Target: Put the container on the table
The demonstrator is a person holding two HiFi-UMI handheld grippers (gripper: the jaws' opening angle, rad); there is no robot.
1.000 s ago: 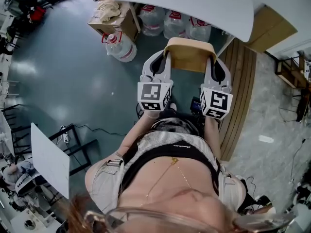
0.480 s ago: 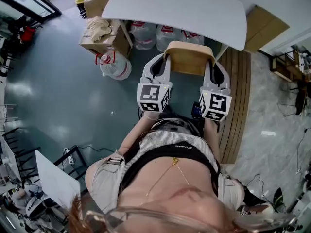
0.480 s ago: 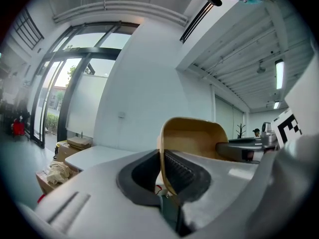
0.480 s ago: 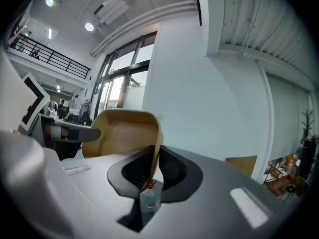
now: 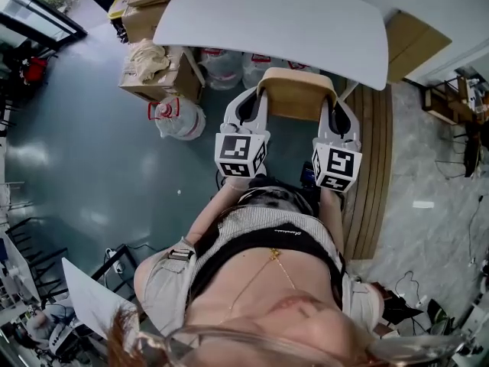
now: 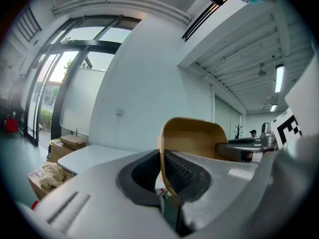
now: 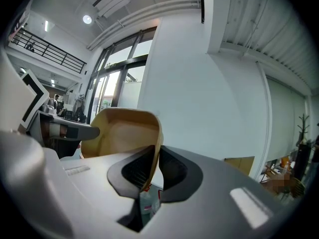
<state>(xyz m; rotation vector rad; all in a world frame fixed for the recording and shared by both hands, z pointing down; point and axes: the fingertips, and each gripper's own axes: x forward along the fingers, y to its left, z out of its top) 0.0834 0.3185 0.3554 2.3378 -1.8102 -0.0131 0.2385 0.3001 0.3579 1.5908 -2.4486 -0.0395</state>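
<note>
Spanning the top of the head view, the white table (image 5: 275,21) stands on a dark floor, with cardboard boxes (image 5: 157,75) beside it and large water bottles (image 5: 221,66) partly under its edge; just short of its near edge, the tan container (image 5: 296,94) is held in the air between both grippers; the left gripper (image 5: 254,104) is clamped on the container's left wall; the right gripper (image 5: 337,113) pinches the right wall likewise, ribbed pads pressed against the thin rim.

readable text: none | water jug (image 5: 179,119) label: too small (red only)
</note>
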